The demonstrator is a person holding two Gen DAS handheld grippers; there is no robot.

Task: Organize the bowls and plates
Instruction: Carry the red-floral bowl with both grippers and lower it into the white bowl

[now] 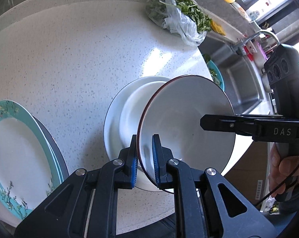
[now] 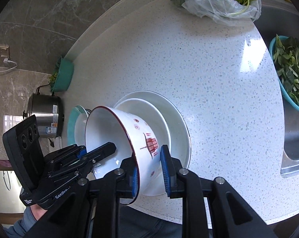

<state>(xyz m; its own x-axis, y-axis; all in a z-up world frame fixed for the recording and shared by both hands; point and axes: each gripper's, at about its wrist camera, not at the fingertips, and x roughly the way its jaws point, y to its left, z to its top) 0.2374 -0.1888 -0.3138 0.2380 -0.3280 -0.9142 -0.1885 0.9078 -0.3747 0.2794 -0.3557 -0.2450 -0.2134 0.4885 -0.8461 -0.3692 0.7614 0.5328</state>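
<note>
- two grippers share one load: a white ceramic bowl with a dark red rim and red painted motifs [image 2: 143,144], tilted on its side and held above the speckled white stone counter [image 1: 70,59].
- the left gripper [image 1: 145,158] is nearly closed, its blue pads [image 1: 155,158] pinching the rim wall, one inside and one outside.
- the right gripper [image 2: 149,170] is narrowly parted and clamps the opposite wall, one pad on the painted outside and one inside; in the left wrist view its black fingers reach into the bowl's mouth.
- gripping both sides likely keeps the slick, heavy bowl from swinging or slipping out of a single pinch.
- directly behind and below it sits a plain white bowl nested on a wide white plate [image 2: 181,127], which looks like the intended stack, bowls with bowls.
- a teal floral-rimmed plate [image 1: 10,148] rests on a darker plate to the left, apart from the stack, plates seemingly grouped separately.
- the carried bowl is not yet seated; it needs levelling first.
- a bag of leafy greens [image 1: 179,19] and a steel sink [image 1: 238,75] lie farther off, well clear.
</note>
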